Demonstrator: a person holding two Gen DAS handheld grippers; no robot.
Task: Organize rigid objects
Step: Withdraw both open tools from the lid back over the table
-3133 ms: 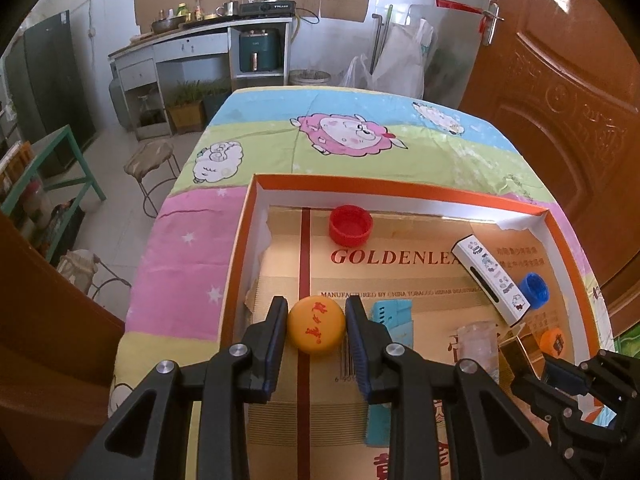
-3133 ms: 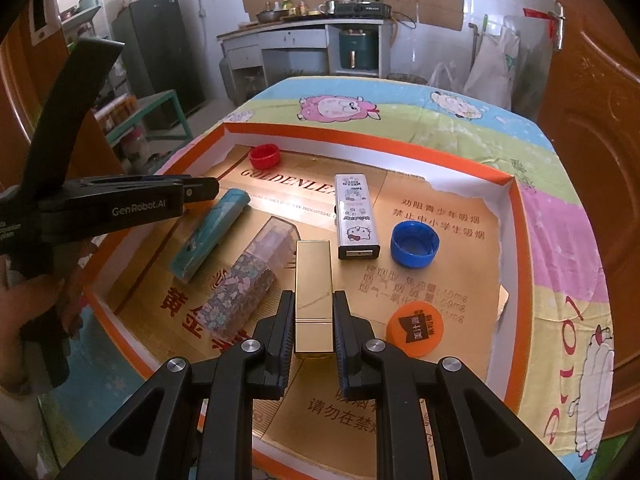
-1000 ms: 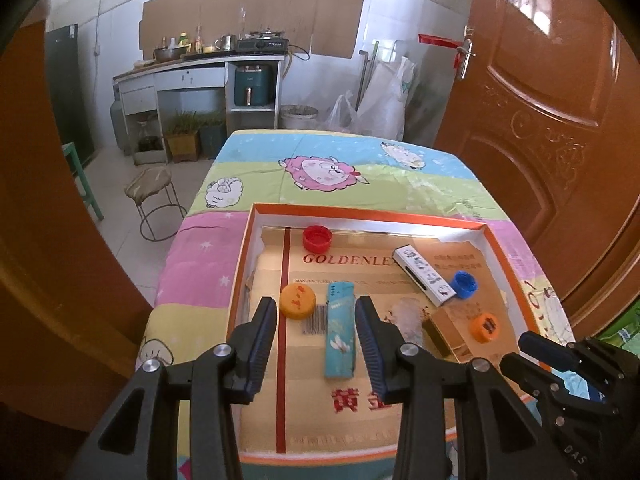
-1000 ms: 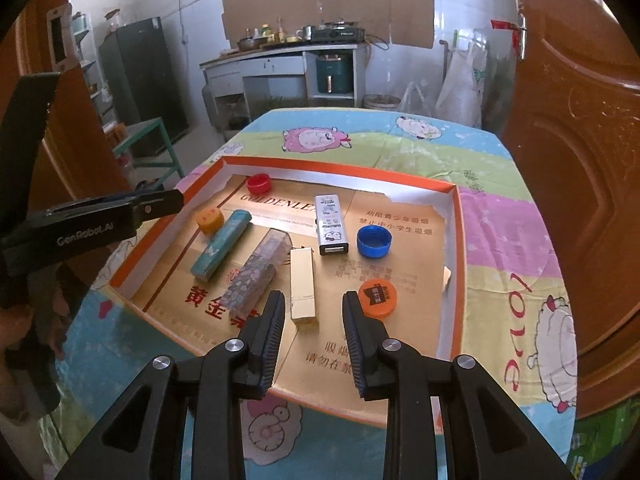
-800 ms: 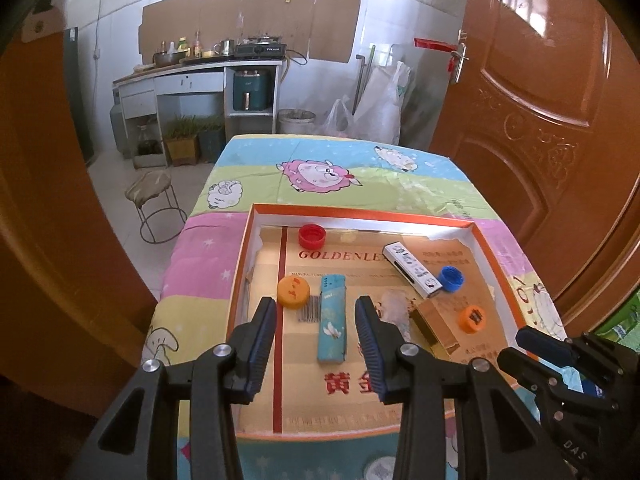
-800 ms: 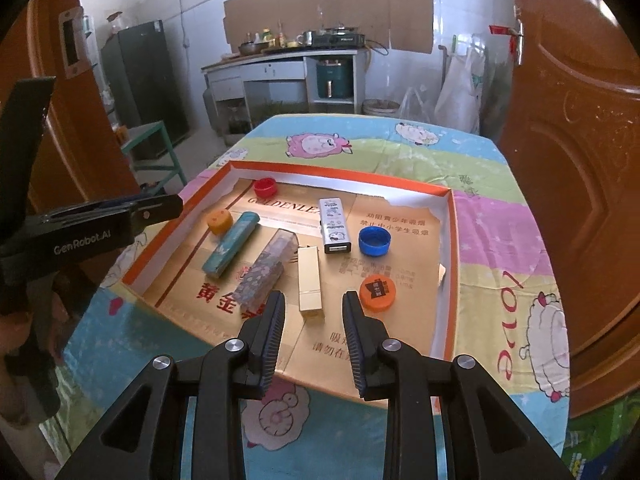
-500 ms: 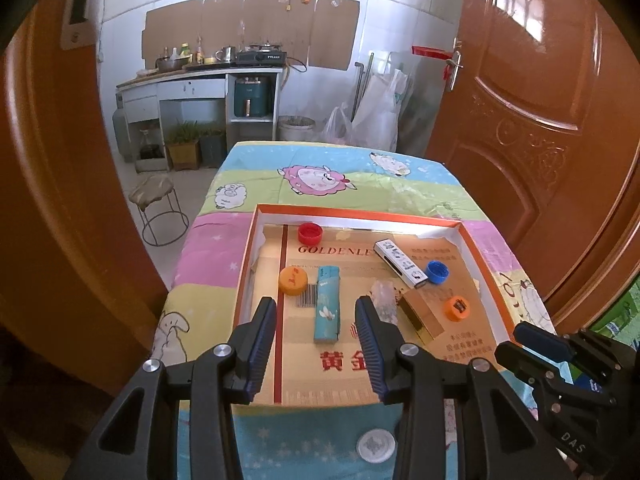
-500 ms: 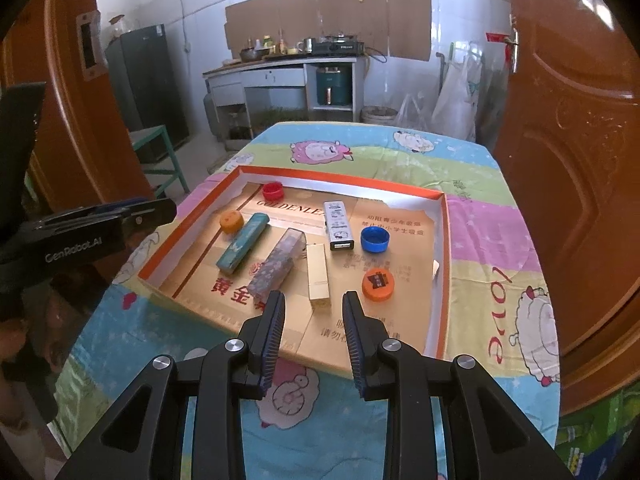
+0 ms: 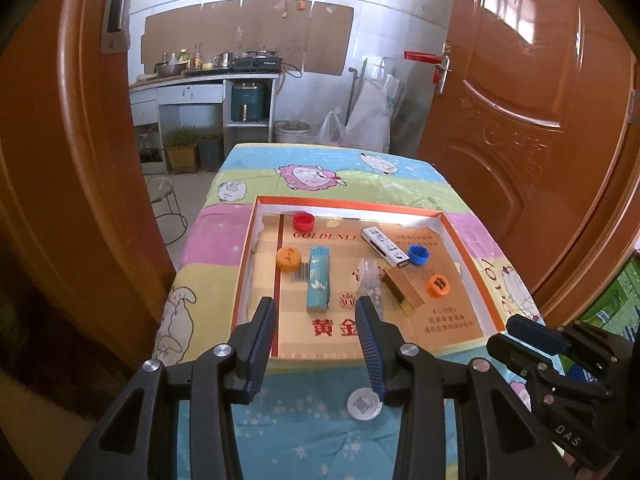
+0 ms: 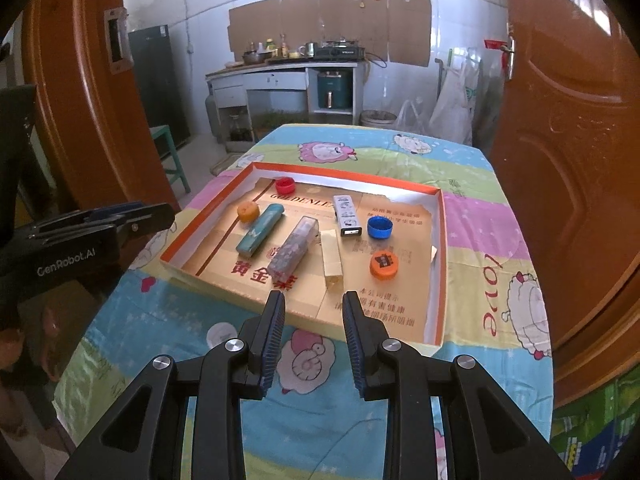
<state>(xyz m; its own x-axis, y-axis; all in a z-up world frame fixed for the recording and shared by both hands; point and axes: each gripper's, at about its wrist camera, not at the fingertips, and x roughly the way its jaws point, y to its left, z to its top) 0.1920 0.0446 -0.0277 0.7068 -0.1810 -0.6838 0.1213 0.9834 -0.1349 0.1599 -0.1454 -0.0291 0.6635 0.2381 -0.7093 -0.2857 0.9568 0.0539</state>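
Note:
An orange-rimmed cardboard tray (image 9: 468, 256) (image 10: 439, 248) lies on the table. In it: a red cap (image 9: 303, 221) (image 10: 285, 185), a yellow-orange cap (image 9: 288, 259) (image 10: 248, 211), a teal box (image 9: 318, 280) (image 10: 260, 230), a clear patterned box (image 9: 369, 282) (image 10: 293, 247), a gold box (image 9: 402, 291) (image 10: 332, 259), a white box (image 9: 385, 244) (image 10: 347, 215), a blue cap (image 9: 418, 254) (image 10: 380, 227) and an orange cap (image 9: 438, 285) (image 10: 384, 265). My left gripper (image 9: 316, 322) and right gripper (image 10: 313, 314) are open, empty, held back above the tray's near edge.
A white round disc (image 9: 363, 405) (image 10: 221, 334) lies on the patterned tablecloth in front of the tray. Wooden doors (image 9: 532, 128) stand at both sides. A stool (image 9: 162, 196) and kitchen counter (image 9: 200, 84) lie beyond the table's far end.
Both grippers let go of the yellow-orange cap and the gold box, opened, and drew back and up from the tray. The objects stay in the tray.

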